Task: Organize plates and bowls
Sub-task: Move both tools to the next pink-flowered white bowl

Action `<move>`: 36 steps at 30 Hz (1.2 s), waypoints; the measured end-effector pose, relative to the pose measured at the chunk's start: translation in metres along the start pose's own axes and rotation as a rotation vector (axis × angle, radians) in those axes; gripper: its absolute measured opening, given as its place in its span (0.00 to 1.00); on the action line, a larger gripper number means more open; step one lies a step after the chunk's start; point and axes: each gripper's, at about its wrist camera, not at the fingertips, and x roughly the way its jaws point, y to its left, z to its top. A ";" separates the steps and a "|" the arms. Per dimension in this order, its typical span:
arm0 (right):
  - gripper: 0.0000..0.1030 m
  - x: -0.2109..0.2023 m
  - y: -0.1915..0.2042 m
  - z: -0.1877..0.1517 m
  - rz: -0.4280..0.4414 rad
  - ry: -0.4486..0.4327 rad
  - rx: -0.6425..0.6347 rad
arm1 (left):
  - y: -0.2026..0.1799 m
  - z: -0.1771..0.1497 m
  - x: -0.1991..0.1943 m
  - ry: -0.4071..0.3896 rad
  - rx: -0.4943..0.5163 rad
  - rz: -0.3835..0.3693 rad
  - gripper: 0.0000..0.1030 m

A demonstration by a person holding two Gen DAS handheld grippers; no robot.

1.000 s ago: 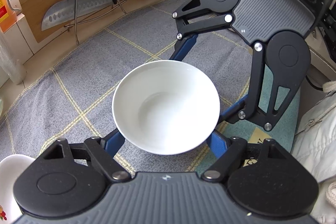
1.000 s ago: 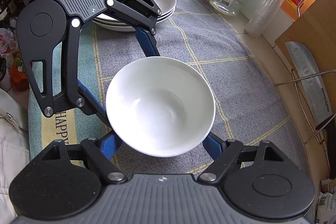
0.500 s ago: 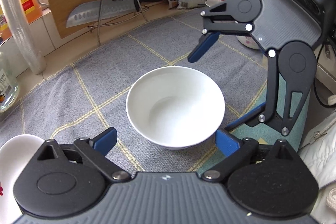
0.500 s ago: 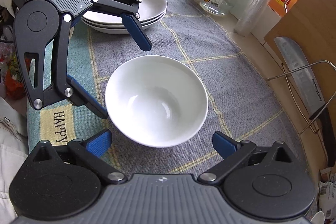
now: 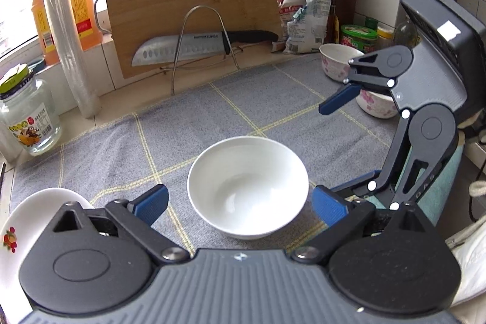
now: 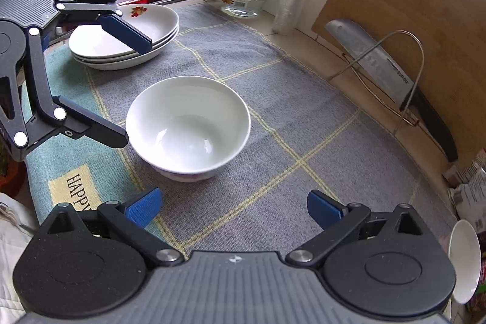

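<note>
Left wrist: floral bowls [image 5: 340, 61] behind right hand-held gripper [image 5: 331, 148], knife [image 5: 194, 46]

A white bowl [image 6: 188, 123] stands upright on the grey checked cloth [image 6: 288, 117], free of both grippers. The right gripper [image 6: 234, 210] has just been opening and its blue pads sit near, nothing between them. The left gripper [image 6: 126, 87] (jaws also spread) reaches in from the left, its lower finger [image 6: 100, 128] just beside the rim. Stacked plates [image 6: 121, 41] lie far left.

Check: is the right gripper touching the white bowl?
Apart. In the right wrist view the right gripper has open jaws, just opened, and grey mat shows between both pads and the white bowl.
</note>
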 end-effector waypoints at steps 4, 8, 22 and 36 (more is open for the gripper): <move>1.00 -0.010 -0.008 -0.011 -0.090 0.003 0.101 | -0.011 0.010 0.000 -0.044 0.010 0.006 0.99; 1.00 -0.022 -0.015 -0.028 -0.177 0.003 0.224 | -0.022 0.022 0.004 -0.087 0.027 -0.036 0.99; 1.00 -0.072 -0.069 -0.098 -0.377 0.003 0.451 | -0.091 0.051 0.051 -0.087 0.088 -0.207 0.99; 1.00 -0.073 -0.151 -0.141 -0.227 -0.038 0.487 | -0.169 0.057 0.137 0.077 0.037 -0.192 0.99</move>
